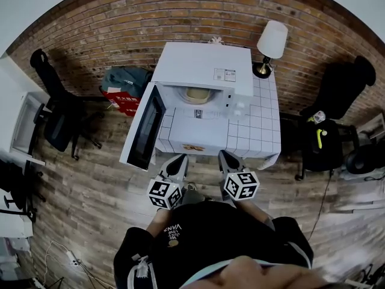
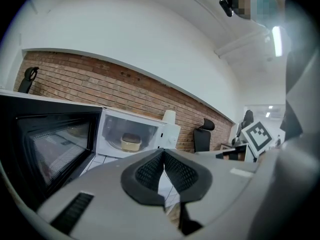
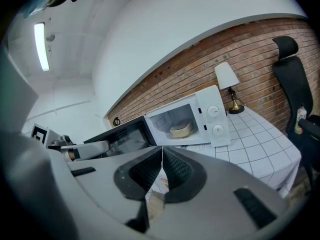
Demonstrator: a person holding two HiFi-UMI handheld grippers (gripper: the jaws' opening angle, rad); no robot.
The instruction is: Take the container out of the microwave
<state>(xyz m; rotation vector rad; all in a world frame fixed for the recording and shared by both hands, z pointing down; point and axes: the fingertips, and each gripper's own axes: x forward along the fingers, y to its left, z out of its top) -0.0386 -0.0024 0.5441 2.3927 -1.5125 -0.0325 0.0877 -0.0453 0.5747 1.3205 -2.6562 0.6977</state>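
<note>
A white microwave stands on a table covered with a white checked cloth, its door swung wide to the left. Inside sits a cream container, also in the left gripper view and the right gripper view. My left gripper and right gripper hover side by side at the table's near edge, short of the oven. Each is shut with nothing between its jaws.
A lamp with a white shade stands on the table's back right corner. Black office chairs flank the table on the wooden floor. A red and green bag lies left of the microwave by the brick wall.
</note>
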